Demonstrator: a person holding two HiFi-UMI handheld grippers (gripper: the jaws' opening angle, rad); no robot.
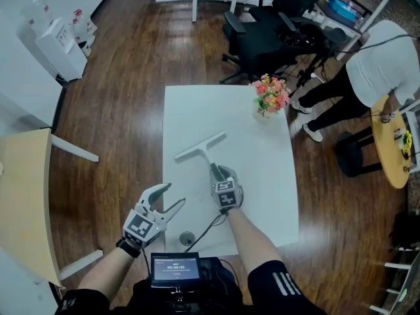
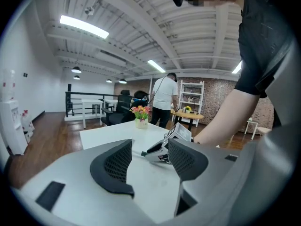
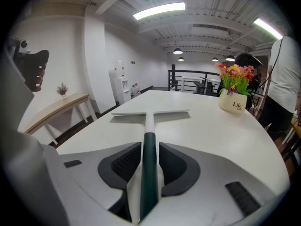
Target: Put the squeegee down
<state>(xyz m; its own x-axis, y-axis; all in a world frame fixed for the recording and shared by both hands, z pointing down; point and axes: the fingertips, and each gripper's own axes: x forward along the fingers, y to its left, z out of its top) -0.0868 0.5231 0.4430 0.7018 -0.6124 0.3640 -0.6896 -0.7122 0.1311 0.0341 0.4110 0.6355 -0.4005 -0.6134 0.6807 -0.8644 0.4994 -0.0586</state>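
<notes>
One flowerpot [image 1: 265, 112] beyond squeegee [image 1: 200, 148].

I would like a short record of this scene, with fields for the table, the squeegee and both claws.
table: white
squeegee: blade resting on the table, handle toward the person
right claw: shut on the squeegee's dark handle
left claw: open, empty
flower pot: upright near the table's far edge
</notes>
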